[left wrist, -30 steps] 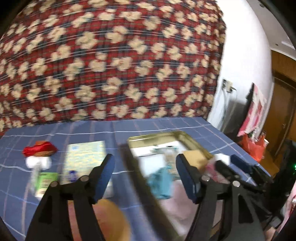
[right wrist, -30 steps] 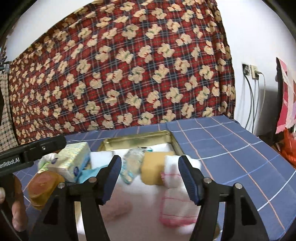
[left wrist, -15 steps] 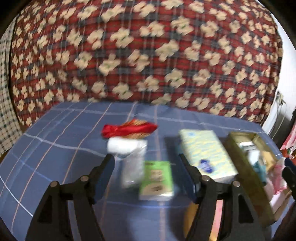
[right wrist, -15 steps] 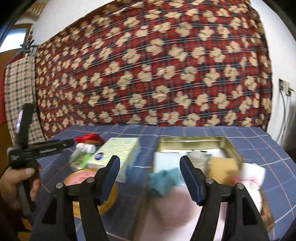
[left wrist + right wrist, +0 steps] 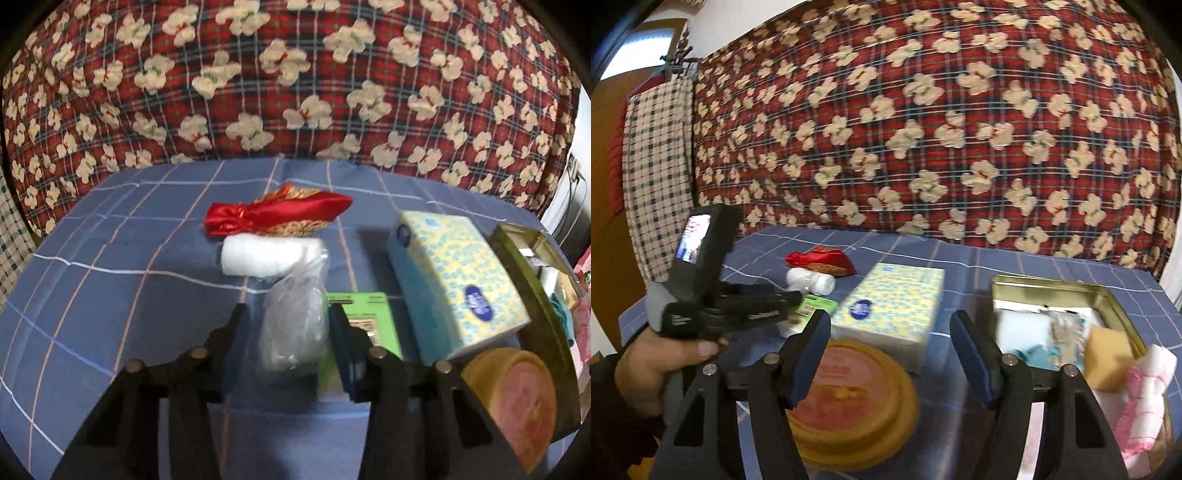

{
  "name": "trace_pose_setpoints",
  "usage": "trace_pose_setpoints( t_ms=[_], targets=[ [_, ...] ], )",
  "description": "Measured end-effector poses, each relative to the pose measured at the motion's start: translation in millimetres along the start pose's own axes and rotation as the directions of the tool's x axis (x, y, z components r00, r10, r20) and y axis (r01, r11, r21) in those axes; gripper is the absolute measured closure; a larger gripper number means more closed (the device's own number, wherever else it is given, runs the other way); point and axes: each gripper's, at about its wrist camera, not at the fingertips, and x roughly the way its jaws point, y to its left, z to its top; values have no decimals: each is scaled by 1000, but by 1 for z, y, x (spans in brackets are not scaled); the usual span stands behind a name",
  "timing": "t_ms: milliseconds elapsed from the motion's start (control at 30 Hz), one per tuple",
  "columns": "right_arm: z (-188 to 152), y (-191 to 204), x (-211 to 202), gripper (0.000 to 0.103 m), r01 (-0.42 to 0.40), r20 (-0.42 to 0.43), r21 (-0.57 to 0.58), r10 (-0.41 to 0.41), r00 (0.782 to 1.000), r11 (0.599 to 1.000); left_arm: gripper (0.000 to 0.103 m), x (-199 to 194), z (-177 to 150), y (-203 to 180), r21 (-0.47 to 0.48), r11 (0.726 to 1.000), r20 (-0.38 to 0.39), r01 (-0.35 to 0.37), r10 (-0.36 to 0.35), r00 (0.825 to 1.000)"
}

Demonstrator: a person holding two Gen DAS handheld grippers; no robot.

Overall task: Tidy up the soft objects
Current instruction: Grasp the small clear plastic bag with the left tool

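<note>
My left gripper is open, its fingers on either side of the clear plastic tail of a bagged white roll; whether the pads touch it I cannot tell. A red and gold satin pouch lies behind the roll. A green packet lies to its right, then a yellow-blue tissue pack. My right gripper is open and empty above the table. A gold tin at its right holds a yellow sponge, a pink-white cloth and other soft items.
A round orange lid or tin lies near the front edge, in front of the tissue pack. The table has a blue checked cloth. A red bear-print blanket hangs behind. The left hand-held gripper shows at the left.
My left gripper has swung left from the tin to the white roll, dropped close, and narrowed around the plastic. My right gripper has panned left and drawn back from the tin.
</note>
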Motion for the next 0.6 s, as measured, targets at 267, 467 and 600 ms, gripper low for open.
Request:
trace_pose_setpoints(
  t_ms=[267,467,600],
  targets=[
    [25,37,36,34,-89,-117,-11,88,989,996,91,-10,4,25,-41,999,37,19,-18,999],
    [43,66,81,35,-175,-276,27,175,945,984,91,-13,5,53,-104,994,58,-42,49,997],
    [43,81,112,36,-165,-365,36,166,916,986,91,-13,4,65,-140,989,60,-55,64,996]
  ],
)
